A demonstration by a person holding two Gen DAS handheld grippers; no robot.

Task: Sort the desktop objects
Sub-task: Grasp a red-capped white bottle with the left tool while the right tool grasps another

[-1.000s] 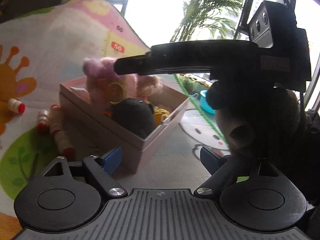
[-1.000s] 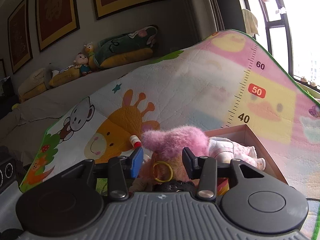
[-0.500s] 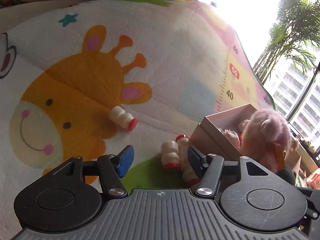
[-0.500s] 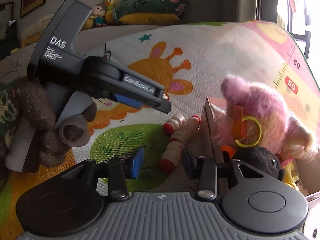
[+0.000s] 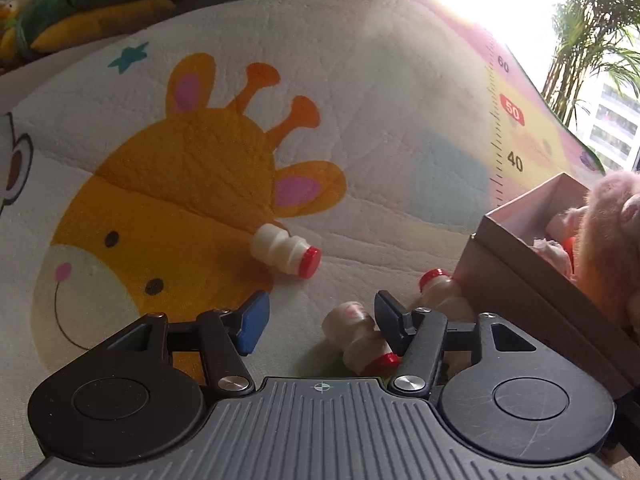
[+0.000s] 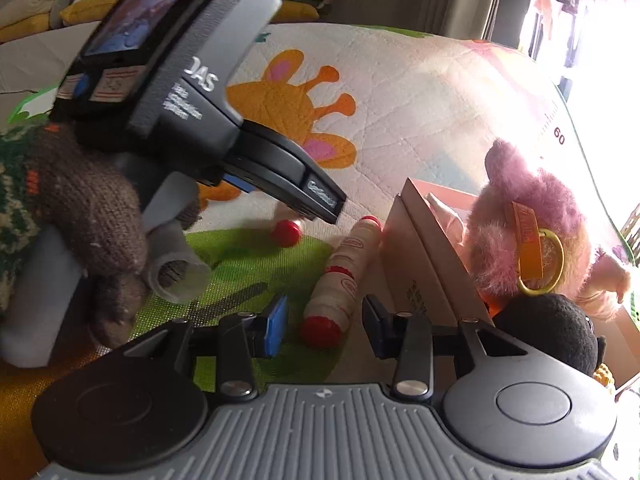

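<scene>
Three small bottles lie on the mat (image 5: 392, 128) beside the box (image 5: 516, 276): one (image 5: 286, 251) on the giraffe, two (image 5: 358, 338) nearer the box wall. Both grippers have swung down from the box and its plush (image 6: 524, 216) toward them. Left gripper (image 5: 320, 320), narrower than before, stands apart and empty; right gripper (image 6: 322, 322), also apart, frames a bottle (image 6: 340, 280) without touching.

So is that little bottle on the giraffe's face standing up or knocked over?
Knocked over. The small white bottle lies on its side on the play mat, its red cap pointing sideways toward the cardboard box.
</scene>
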